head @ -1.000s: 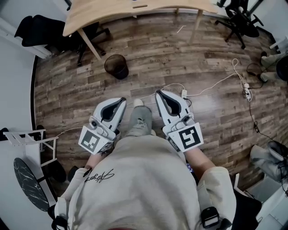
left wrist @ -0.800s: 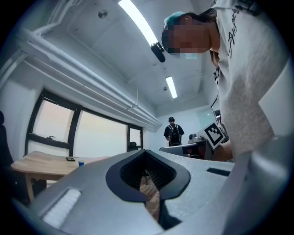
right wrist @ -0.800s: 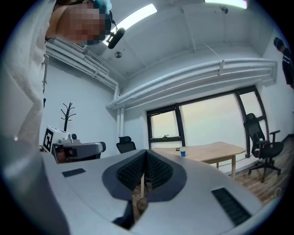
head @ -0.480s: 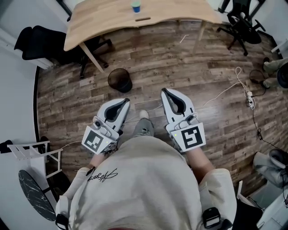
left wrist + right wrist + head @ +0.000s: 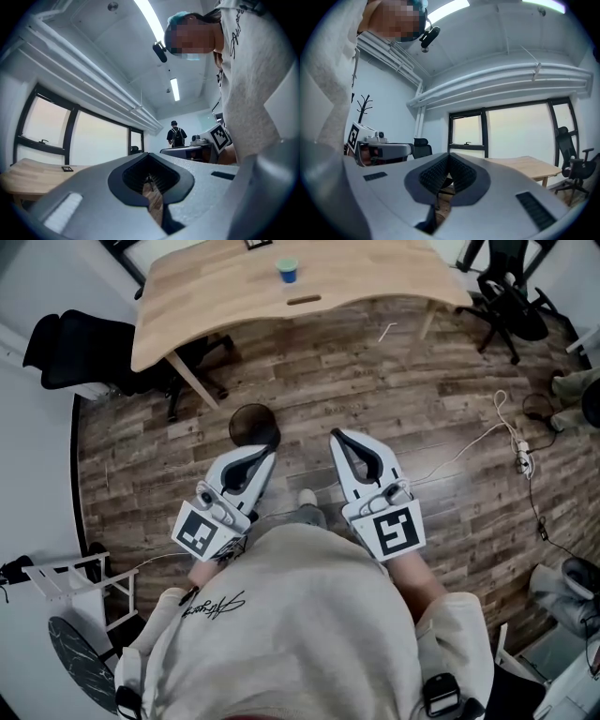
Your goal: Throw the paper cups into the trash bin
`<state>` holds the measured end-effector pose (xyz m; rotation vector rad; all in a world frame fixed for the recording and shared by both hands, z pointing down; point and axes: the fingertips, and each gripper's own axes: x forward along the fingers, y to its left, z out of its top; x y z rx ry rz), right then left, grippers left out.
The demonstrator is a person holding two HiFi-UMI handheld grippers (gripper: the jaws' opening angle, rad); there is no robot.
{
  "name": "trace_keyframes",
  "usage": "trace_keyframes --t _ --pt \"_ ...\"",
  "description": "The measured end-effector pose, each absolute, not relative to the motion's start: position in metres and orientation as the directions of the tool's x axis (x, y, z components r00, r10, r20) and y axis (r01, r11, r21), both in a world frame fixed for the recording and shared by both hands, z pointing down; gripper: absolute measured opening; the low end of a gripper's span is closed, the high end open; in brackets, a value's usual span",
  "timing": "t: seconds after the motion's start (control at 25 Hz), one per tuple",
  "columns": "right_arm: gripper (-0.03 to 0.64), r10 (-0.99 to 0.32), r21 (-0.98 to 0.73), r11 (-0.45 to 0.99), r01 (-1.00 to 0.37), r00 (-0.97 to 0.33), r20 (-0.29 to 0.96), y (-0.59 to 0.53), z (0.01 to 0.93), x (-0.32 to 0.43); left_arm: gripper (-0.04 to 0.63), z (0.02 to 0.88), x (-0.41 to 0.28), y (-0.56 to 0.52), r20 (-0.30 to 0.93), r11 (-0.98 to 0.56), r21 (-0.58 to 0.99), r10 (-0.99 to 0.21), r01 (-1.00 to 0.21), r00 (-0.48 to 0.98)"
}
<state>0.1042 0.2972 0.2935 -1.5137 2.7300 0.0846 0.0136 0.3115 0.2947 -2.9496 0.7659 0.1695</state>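
Note:
In the head view a blue paper cup stands on the wooden table at the top. On the floor in front of the table is a dark round trash bin, its near rim partly hidden behind my left gripper. My right gripper is held beside it, over bare floor. Both grippers point forward at waist height, far short of the cup. In the left gripper view the left gripper has its jaws together with nothing in them. The right gripper looks the same in its own view.
Black office chairs stand at the table's left end and at the top right. A white cable with a power strip lies on the floor at right. A white rack stands at lower left. Another person stands far off.
The person has walked toward the table with both grippers carried forward. The cup has come into view on the table, and the bin now lies right at the left gripper's tip.

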Motion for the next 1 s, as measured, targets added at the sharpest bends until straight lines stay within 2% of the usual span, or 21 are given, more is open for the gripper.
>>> trace_keyframes --t 0.56,1.0 --pt "0.006 -0.866 0.016 0.498 -0.867 -0.499 -0.039 0.214 0.294 0.087 0.002 0.296 -0.008 0.225 -0.152 -0.872 -0.065 -0.472 -0.486 0.868" --pt "0.008 -0.824 -0.006 0.563 -0.826 -0.561 -0.073 0.194 0.288 0.081 0.002 0.295 -0.007 0.205 -0.149 -0.855 -0.047 -0.506 -0.517 0.85"
